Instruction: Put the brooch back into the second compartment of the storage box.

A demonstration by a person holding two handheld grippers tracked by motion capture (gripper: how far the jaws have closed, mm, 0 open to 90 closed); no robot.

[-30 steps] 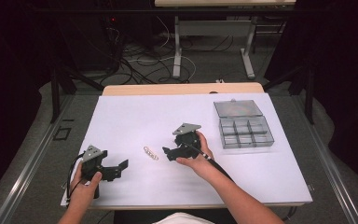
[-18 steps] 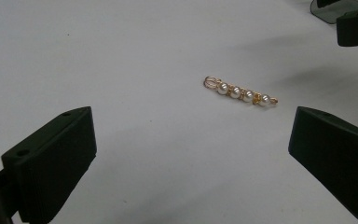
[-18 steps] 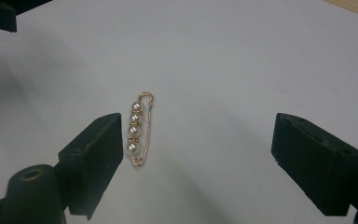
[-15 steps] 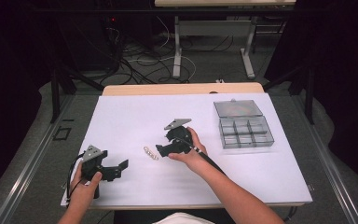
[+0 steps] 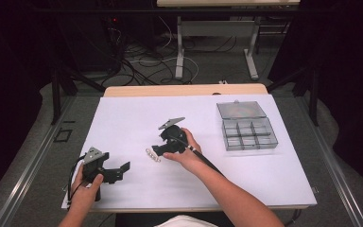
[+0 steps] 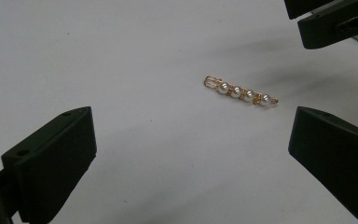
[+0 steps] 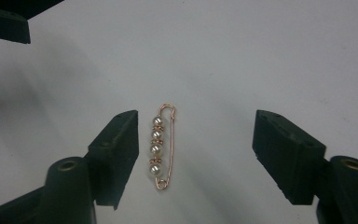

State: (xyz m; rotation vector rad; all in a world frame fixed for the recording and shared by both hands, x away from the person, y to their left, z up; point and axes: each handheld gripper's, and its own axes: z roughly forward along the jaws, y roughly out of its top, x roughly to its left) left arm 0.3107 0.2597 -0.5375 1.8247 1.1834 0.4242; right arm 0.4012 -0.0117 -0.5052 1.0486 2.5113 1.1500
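Pin (image 7: 161, 148) lying flat on white table (image 5: 123, 118), between right gripper (image 7: 196, 154) jaws, just closing in, left pad beside the pearls, not gripping. Left gripper (image 6: 191, 154) near pin, wide open, empty. Clear box (image 5: 246, 126) well right of pin. Cables on dark floor beyond.

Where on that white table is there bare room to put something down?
The far left corner of the white table is bare, as is the near right, below the clear compartment box. It is crowded mid-table, where the right gripper straddles the pearl pin.

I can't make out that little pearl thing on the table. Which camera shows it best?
The right gripper view: the pearl pin lies close up between its open jaws, four pearls countable. The left gripper view shows it farther off; the high view, a tiny pale speck.
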